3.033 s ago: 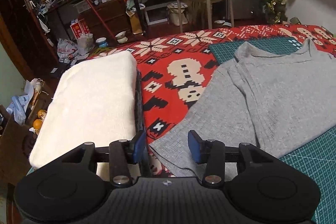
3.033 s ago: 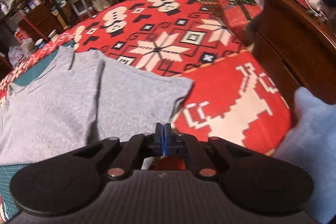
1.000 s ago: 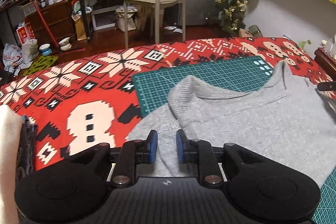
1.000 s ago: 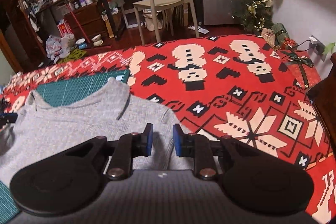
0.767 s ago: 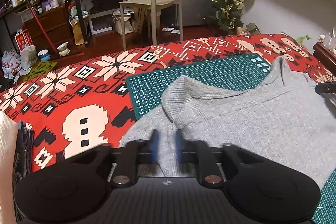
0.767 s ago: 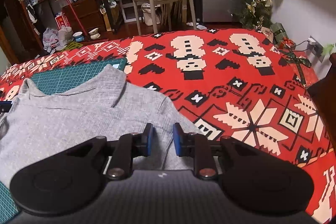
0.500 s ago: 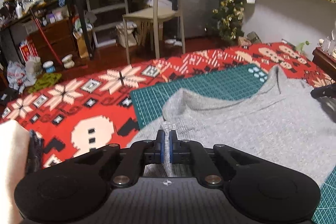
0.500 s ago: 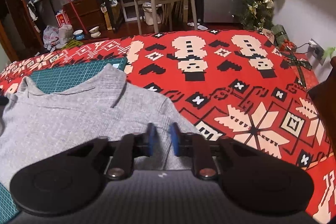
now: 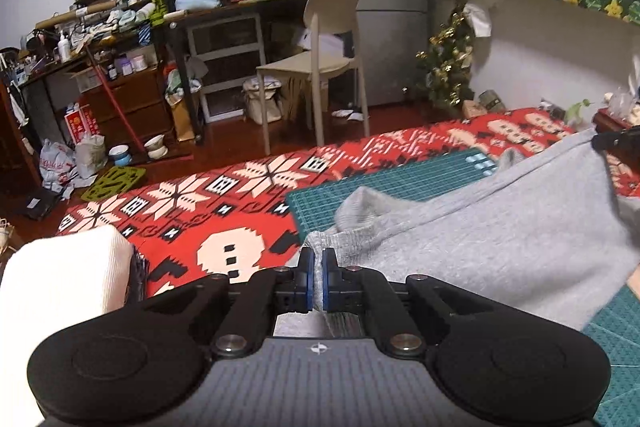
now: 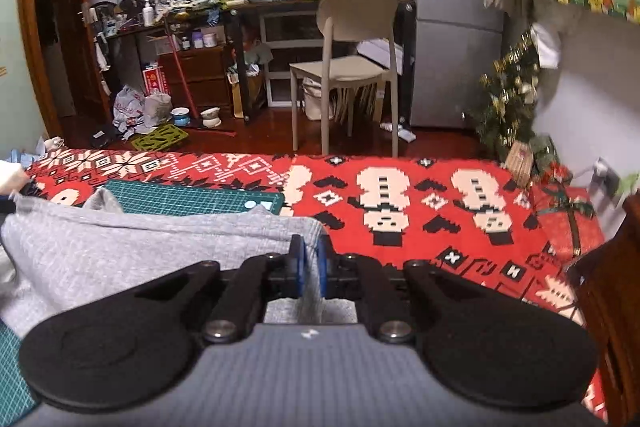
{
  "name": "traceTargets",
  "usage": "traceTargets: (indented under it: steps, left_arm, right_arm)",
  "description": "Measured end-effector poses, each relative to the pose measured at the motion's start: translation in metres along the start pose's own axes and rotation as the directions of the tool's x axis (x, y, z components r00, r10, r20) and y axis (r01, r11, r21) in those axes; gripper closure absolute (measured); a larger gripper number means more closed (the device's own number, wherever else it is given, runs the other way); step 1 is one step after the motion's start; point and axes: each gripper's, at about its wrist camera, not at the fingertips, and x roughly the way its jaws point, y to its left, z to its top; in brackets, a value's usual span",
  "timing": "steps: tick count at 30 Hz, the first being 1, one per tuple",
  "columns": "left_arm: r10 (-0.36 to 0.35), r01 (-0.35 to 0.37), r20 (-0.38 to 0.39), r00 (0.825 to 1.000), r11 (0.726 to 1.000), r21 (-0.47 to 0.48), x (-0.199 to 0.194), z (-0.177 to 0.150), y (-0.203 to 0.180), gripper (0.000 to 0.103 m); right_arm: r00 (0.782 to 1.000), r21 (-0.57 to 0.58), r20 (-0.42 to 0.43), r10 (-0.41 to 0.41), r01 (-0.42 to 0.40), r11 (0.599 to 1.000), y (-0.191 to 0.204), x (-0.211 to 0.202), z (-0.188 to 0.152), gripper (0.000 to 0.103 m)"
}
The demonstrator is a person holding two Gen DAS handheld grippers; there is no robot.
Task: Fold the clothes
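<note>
- Left wrist view, nearest first: the left gripper (image 9: 318, 277), spread a second ago, is now pressed together on an edge of the grey sweater (image 9: 480, 243); the cloth rises off the green cutting mat (image 9: 400, 175), where earlier it lay flat.
- Right wrist view: the right gripper (image 10: 311, 269) has likewise closed, pinching the sweater's other corner, with the red patterned blanket (image 10: 400, 195) beyond.
- With both corners held and lifted, I judge a fold is under way, the edge ready to be carried over.
- Only the left view shows the white folded stack (image 9: 68, 279) beside the blanket; only the right shows the wrapped gift (image 10: 568, 223).
</note>
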Motion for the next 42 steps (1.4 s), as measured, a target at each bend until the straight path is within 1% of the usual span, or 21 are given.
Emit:
traceTargets:
  steps: [4,6,8,9,11,13,14,15,17,19,22,24,28,30,32,35,38,39,40,41,42]
  left_arm:
    - [0.024,-0.024,-0.019,1.000,1.000,-0.002,0.028,0.001,-0.001,0.099]
    - [0.047,-0.049,-0.062,0.997,0.999,-0.023,0.037,-0.004,0.000,0.099]
    - [0.047,-0.053,-0.101,0.994,0.997,-0.055,0.043,-0.006,0.002,0.098]
    - [0.046,-0.055,-0.119,0.992,0.996,-0.071,0.046,-0.007,0.003,0.092]
    - [0.037,-0.052,-0.144,0.989,0.994,-0.101,0.047,-0.010,0.005,0.088]
    - [0.020,-0.038,-0.144,0.989,0.991,-0.125,0.042,-0.012,0.010,0.081]
    - [0.011,-0.031,-0.143,0.990,0.990,-0.136,0.037,-0.012,0.014,0.072]
    - [0.003,-0.024,-0.141,0.990,0.989,-0.147,0.033,-0.013,0.017,0.067]
    - [-0.019,-0.005,-0.140,0.990,0.985,-0.174,0.024,-0.014,0.024,0.065]
    - [-0.068,0.035,-0.147,0.987,0.976,-0.217,0.011,-0.019,0.032,0.064]
    - [-0.140,0.094,-0.171,0.975,0.963,-0.252,-0.010,-0.031,0.037,0.063]
    - [-0.179,0.125,-0.189,0.966,0.956,-0.265,-0.023,-0.040,0.037,0.063]
    - [-0.237,0.170,-0.221,0.946,0.944,-0.284,-0.036,-0.058,0.032,0.063]
    - [-0.243,0.167,-0.235,0.941,0.939,-0.301,-0.040,-0.067,0.030,0.060]
    - [-0.251,0.168,-0.246,0.936,0.935,-0.313,-0.040,-0.074,0.029,0.060]
    - [-0.271,0.191,-0.239,0.933,0.931,-0.311,-0.040,-0.075,0.025,0.060]
    - [-0.282,0.211,-0.222,0.933,0.931,-0.298,-0.040,-0.074,0.020,0.060]
    - [-0.282,0.211,-0.224,0.933,0.933,-0.292,-0.040,-0.074,0.019,0.062]
    - [-0.276,0.204,-0.233,0.932,0.935,-0.290,-0.038,-0.075,0.018,0.066]
    - [-0.270,0.193,-0.242,0.932,0.935,-0.298,-0.036,-0.077,0.018,0.093]
    - [-0.265,0.182,-0.250,0.931,0.933,-0.309,-0.035,-0.079,0.019,0.098]
  right_arm:
    - [1.000,0.004,0.000,0.023,-0.023,1.000,-0.003,0.007,0.003,0.096]
    - [1.000,-0.011,-0.022,0.018,-0.019,1.000,-0.002,0.017,0.001,0.096]
    - [0.999,-0.005,-0.044,0.016,-0.016,1.000,-0.003,0.026,-0.004,0.095]
    - [0.999,0.008,-0.050,0.017,-0.016,1.000,-0.004,0.029,-0.007,0.093]
    - [0.999,0.030,-0.048,0.013,-0.011,0.999,-0.008,0.029,-0.011,0.090]
    - [0.999,0.052,-0.040,0.015,-0.013,0.999,-0.013,0.021,-0.011,0.080]
    - [0.999,0.063,-0.036,0.019,-0.017,0.998,-0.016,0.015,-0.010,0.079]
    - [0.999,0.075,-0.035,0.022,-0.019,0.997,-0.019,0.007,-0.009,0.077]
    - [0.998,0.110,-0.049,0.029,-0.023,0.994,-0.026,-0.013,-0.011,0.075]
    - [0.994,0.143,-0.099,0.046,-0.032,0.989,-0.030,-0.031,-0.019,0.075]
    - [0.979,0.196,-0.183,0.085,-0.048,0.980,-0.036,-0.056,-0.037,0.076]
    - [0.972,0.228,-0.216,0.098,-0.047,0.972,-0.037,-0.067,-0.050,0.076]
    - [0.960,0.278,-0.258,0.114,-0.039,0.960,-0.038,-0.073,-0.072,0.075]
    - [0.956,0.266,-0.269,0.114,-0.040,0.963,-0.034,-0.071,-0.075,0.075]
    - [0.954,0.246,-0.278,0.110,-0.040,0.968,-0.028,-0.069,-0.077,0.075]
    - [0.951,0.226,-0.293,0.102,-0.034,0.974,-0.023,-0.069,-0.081,0.082]
    - [0.950,0.215,-0.299,0.092,-0.026,0.976,-0.020,-0.069,-0.083,0.090]
    - [0.950,0.218,-0.300,0.092,-0.026,0.976,-0.020,-0.069,-0.083,0.092]
    - [0.949,0.220,-0.301,0.093,-0.026,0.975,-0.021,-0.069,-0.082,0.093]
    - [0.949,0.223,-0.302,0.095,-0.026,0.974,-0.022,-0.069,-0.082,0.093]
    - [0.948,0.227,-0.305,0.096,-0.025,0.974,-0.023,-0.070,-0.082,0.094]
